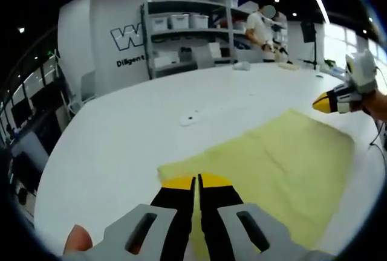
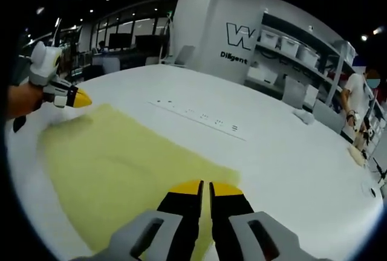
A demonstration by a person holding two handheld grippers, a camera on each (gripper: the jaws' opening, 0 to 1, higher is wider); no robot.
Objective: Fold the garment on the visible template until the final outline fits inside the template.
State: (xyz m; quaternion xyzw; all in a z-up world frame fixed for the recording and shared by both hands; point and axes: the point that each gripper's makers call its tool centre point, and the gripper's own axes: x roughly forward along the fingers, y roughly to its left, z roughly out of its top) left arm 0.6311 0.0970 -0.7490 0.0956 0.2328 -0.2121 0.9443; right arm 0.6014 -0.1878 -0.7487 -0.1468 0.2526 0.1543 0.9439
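Left gripper (image 1: 197, 181), bottom centre of the left gripper view: yellow-tipped black jaws nearly together, thin slit between them, sitting at the near edge of the flat pale-yellow cloth garment (image 1: 284, 158). Looks pinched on the edge, but I can't tell for sure that fabric is between the tips.

Right gripper (image 2: 204, 187), bottom centre of the right gripper view: same stance, jaws almost closed at the garment's (image 2: 121, 170) near corner. Grip likewise unconfirmed.

The garment lies spread on the white round-edged tabletop (image 1: 139, 134), running from lower centre to the right in the left gripper view, and from lower centre to the left in the right gripper view. No template outline that I can make out; it could be under the cloth.

Each gripper shows in the other's view at the garment's far end: the right one at right edge (image 1: 329, 102), the left one at upper left (image 2: 77, 98).

Risks:
- If either pinch is only on the table side of the edge, the lift drops one corner and the fold skews.
- Uneven pull between the two ends drags the whole cloth instead of folding it, shifting it off the template.
- Thin fabric could grab two layers or bunch up, leaving the outline too wide.
- It sits close to the table rim in the right gripper view; a pull that way could spill it over.

Far back: grey shelving with white bins (image 1: 187, 25), and a person (image 1: 259, 28) standing there.
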